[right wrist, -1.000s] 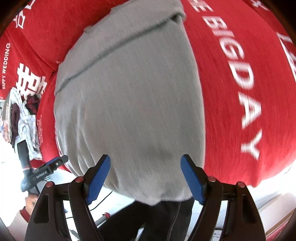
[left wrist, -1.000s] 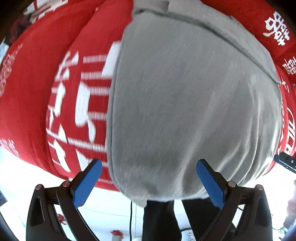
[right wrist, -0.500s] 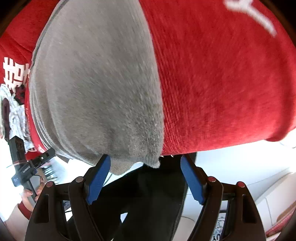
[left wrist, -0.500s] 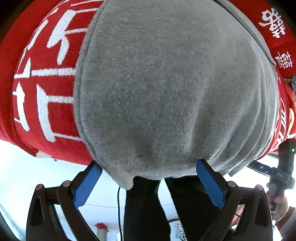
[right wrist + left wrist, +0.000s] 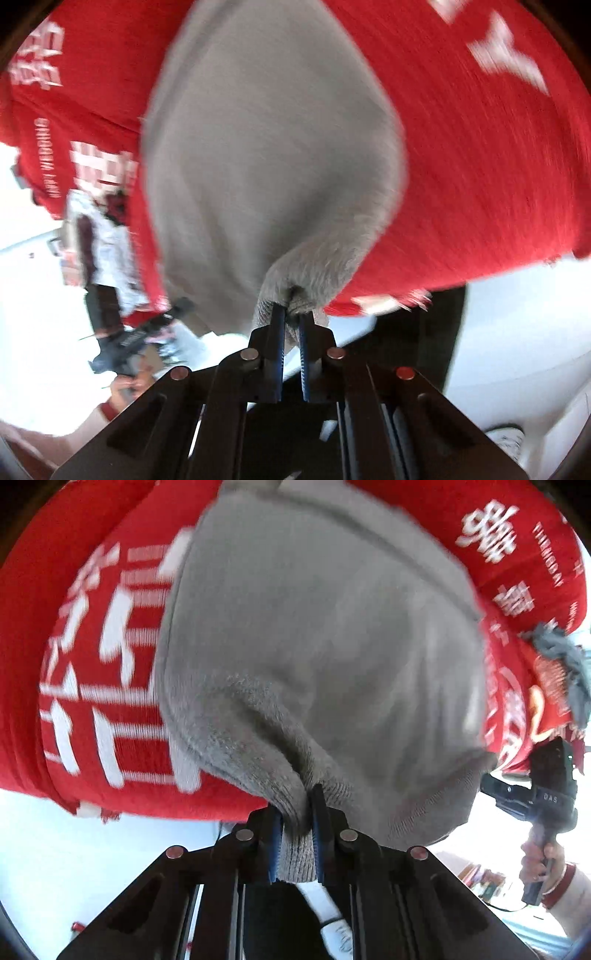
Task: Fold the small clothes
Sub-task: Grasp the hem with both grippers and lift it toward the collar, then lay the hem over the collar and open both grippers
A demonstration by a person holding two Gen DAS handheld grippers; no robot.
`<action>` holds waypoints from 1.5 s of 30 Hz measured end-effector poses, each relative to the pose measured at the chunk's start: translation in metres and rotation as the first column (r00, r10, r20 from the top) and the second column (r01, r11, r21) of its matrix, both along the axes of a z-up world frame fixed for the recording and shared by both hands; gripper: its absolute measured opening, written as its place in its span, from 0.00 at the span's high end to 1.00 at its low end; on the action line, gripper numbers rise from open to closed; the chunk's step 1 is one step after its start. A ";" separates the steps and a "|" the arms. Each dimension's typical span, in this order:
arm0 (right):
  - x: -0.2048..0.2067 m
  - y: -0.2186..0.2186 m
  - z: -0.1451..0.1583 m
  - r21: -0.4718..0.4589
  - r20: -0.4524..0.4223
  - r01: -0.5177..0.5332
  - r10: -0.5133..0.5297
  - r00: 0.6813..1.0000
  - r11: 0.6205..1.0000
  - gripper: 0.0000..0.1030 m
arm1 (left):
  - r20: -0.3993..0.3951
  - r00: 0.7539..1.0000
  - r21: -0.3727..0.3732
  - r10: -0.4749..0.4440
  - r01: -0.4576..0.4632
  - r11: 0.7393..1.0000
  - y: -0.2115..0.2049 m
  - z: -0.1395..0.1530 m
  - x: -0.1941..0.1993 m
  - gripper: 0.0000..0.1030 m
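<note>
A grey knitted garment (image 5: 317,635) lies on a red cloth with white lettering (image 5: 92,664). My left gripper (image 5: 297,805) is shut on the garment's near ribbed hem, which bunches up between the blue pads. In the right wrist view the same grey garment (image 5: 258,155) lies on the red cloth (image 5: 480,177), and my right gripper (image 5: 291,314) is shut on its near right corner. Each gripper shows in the other's view: the right one at the far right (image 5: 543,797), the left one at the lower left (image 5: 136,339).
A small grey rag (image 5: 561,653) lies on the red cloth at the far right in the left wrist view. A pile of white and dark clothes (image 5: 99,236) lies at the cloth's left edge in the right wrist view. The cloth's near edge hangs over a white surface (image 5: 110,849).
Both grippers were open in front of the garment's near hem. Both have closed on the hem, and the fabric now bunches up at the pads.
</note>
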State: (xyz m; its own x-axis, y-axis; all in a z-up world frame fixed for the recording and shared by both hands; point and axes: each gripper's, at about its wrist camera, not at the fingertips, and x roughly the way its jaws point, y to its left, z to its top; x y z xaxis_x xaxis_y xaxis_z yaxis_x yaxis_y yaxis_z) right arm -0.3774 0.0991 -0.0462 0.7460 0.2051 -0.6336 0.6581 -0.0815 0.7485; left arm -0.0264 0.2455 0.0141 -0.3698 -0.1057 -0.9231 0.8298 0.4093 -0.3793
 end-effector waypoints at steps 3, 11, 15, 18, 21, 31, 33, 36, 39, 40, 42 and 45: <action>0.008 -0.038 0.027 -0.053 0.072 0.077 -0.073 0.995 0.996 0.97 | -0.017 0.999 -0.072 0.045 -0.046 0.996 -0.023 0.018 0.012 0.85; 0.034 -0.140 0.036 -0.144 0.053 0.110 -0.103 0.993 0.983 0.97 | 0.063 0.991 -0.178 0.115 -0.103 0.979 -0.119 0.015 0.051 0.86; 0.045 -0.176 0.021 -0.141 -0.021 0.108 -0.112 0.993 0.984 0.97 | 0.129 0.981 -0.169 0.146 -0.123 0.978 -0.150 0.002 0.071 0.85; 0.042 -0.194 0.013 -0.132 -0.072 0.133 -0.143 0.987 0.982 0.97 | 0.178 0.969 -0.181 0.174 -0.141 0.973 -0.159 0.008 0.077 0.85; 0.031 -0.201 0.013 -0.141 -0.099 0.116 -0.131 0.986 0.983 0.93 | 0.229 0.962 -0.160 0.151 -0.116 0.980 -0.165 0.014 0.081 0.17; 0.067 -0.179 0.033 -0.262 -0.338 -0.269 0.173 0.925 0.927 0.45 | 0.286 0.928 -0.047 -0.241 0.265 0.963 -0.186 0.005 0.020 0.11; 0.077 -0.177 0.030 -0.269 -0.374 -0.322 0.210 0.903 0.908 0.45 | 0.271 0.917 -0.016 -0.294 0.310 0.951 -0.193 -0.005 0.005 0.11; 0.092 -0.176 0.023 -0.263 -0.404 -0.387 0.263 0.876 0.884 0.45 | 0.284 0.898 0.025 -0.338 0.345 0.938 -0.198 -0.014 -0.009 0.12; 0.103 -0.177 0.019 -0.269 -0.429 -0.430 0.293 0.855 0.862 0.45 | 0.279 0.897 0.042 -0.344 0.346 0.937 -0.197 -0.020 -0.012 0.27; 0.107 -0.177 0.017 -0.268 -0.436 -0.440 0.299 0.848 0.857 0.45 | 0.271 0.900 0.049 -0.343 0.342 0.938 -0.197 -0.022 -0.012 0.31; 0.112 -0.176 0.015 -0.270 -0.450 -0.458 0.309 0.838 0.847 0.45 | 0.259 0.903 0.067 -0.342 0.336 0.939 -0.196 -0.027 -0.009 0.48; 0.122 -0.169 0.016 -0.282 -0.500 -0.507 0.326 0.802 0.814 0.48 | 0.237 0.914 0.051 -0.329 0.327 0.944 -0.194 -0.030 -0.002 0.79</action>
